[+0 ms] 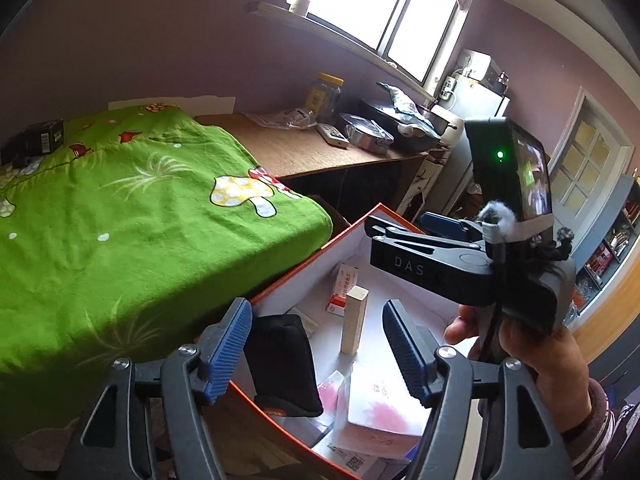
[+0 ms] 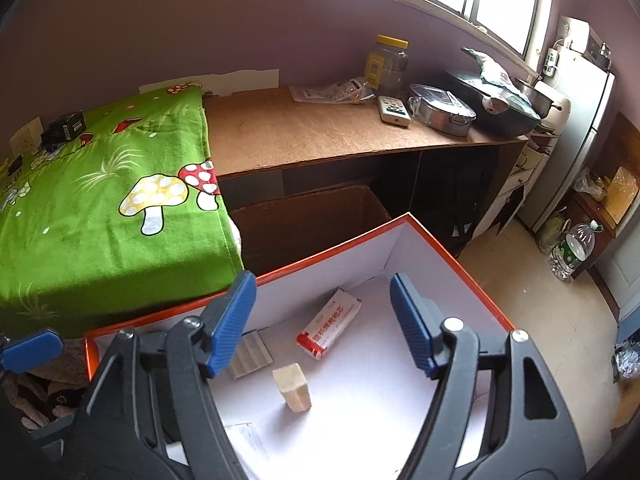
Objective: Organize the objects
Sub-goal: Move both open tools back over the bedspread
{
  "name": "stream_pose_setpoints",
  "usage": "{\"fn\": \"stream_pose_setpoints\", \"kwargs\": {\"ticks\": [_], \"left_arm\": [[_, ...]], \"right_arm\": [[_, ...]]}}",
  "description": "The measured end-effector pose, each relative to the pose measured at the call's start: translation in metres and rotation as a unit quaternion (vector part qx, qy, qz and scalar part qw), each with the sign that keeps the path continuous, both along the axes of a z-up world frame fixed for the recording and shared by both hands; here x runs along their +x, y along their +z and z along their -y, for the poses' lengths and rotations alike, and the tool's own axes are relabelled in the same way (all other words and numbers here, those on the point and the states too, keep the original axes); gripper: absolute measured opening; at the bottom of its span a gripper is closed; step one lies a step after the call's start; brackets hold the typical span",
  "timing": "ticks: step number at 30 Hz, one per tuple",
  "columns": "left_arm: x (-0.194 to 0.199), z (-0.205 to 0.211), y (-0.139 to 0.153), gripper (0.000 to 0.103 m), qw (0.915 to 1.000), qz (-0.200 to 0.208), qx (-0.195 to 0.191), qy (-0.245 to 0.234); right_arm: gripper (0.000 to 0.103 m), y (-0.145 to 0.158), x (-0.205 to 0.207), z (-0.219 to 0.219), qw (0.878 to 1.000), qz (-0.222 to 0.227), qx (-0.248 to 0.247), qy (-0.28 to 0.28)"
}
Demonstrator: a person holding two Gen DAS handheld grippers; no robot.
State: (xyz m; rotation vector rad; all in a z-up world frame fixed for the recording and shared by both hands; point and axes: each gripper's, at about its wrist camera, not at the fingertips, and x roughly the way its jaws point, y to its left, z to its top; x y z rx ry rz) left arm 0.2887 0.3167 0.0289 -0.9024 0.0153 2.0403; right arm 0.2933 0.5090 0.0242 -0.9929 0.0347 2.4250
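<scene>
An orange-rimmed white box [image 1: 320,252] [image 2: 460,260] sits beside the green mushroom-print cloth [image 1: 120,208] [image 2: 100,200]. Inside it stand a wooden block [image 1: 354,320] [image 2: 293,387] upright, a red-and-white medicine carton [image 1: 343,288] [image 2: 330,323], a black pouch [image 1: 286,368], a pink-printed packet [image 1: 380,400] and a small grey ridged pad [image 2: 250,354]. My left gripper [image 1: 318,348] is open and empty above the box. My right gripper [image 2: 322,324] is open and empty above the box; in the left wrist view [image 1: 400,236] it hovers over the far side.
A brown counter [image 2: 320,132] holds a yellow-lidded jar [image 2: 387,65], a remote [image 2: 394,110], a metal tin [image 2: 442,114] and a dark pan [image 2: 492,104]. An open cardboard box [image 2: 308,224] stands behind the orange box. A black box [image 2: 64,128] lies on the cloth. A fridge [image 2: 576,128] stands at right.
</scene>
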Motion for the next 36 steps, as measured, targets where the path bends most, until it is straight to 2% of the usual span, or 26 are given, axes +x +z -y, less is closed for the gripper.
{"fn": "stream_pose_setpoints", "kwargs": {"ticks": [1,3,4,7,12,14,17,24,28,33,36], "left_arm": [[0.0,0.002,0.003,0.073,0.9999,-0.01,0.001,0.008],[-0.003,0.007,0.009,0.075,0.999,-0.031,-0.001,0.032],[-0.005,0.01,0.012,0.076,0.9978,-0.045,-0.009,0.048],[-0.014,0.021,0.016,0.076,0.9908,-0.078,-0.031,0.107],[-0.034,0.051,0.014,0.076,0.9779,-0.099,-0.065,0.172],[-0.041,0.062,0.012,0.076,0.9735,-0.097,-0.086,0.188],[-0.05,0.08,0.011,0.076,0.97,-0.085,-0.094,0.207],[-0.066,0.123,0.009,0.076,0.9678,-0.063,-0.062,0.236],[-0.075,0.153,0.007,0.076,0.9634,-0.052,-0.04,0.26],[-0.087,0.19,0.007,0.076,0.9584,-0.038,-0.015,0.283],[-0.095,0.207,0.008,0.076,0.9529,-0.033,-0.016,0.301]], "right_arm": [[0.076,0.003,0.001,0.002,1.0,-0.004,0.019,-0.01],[0.089,0.01,0.006,0.013,0.997,-0.019,0.075,-0.026],[0.095,0.013,0.008,0.018,0.996,-0.028,0.084,-0.021],[0.096,0.02,0.006,0.024,0.997,-0.044,0.06,0.012],[0.096,0.021,-0.003,0.047,0.996,-0.056,0.04,0.062],[0.097,0.019,-0.007,0.054,0.995,-0.053,0.023,0.079],[0.097,0.015,-0.011,0.059,0.995,-0.053,-0.001,0.085],[0.097,0.018,-0.018,0.073,0.992,-0.054,-0.028,0.11],[0.097,0.021,-0.025,0.087,0.991,-0.051,-0.018,0.125],[0.097,0.024,-0.038,0.101,0.987,-0.053,-0.034,0.15],[0.097,0.026,-0.047,0.111,0.982,-0.055,-0.046,0.175]]}}
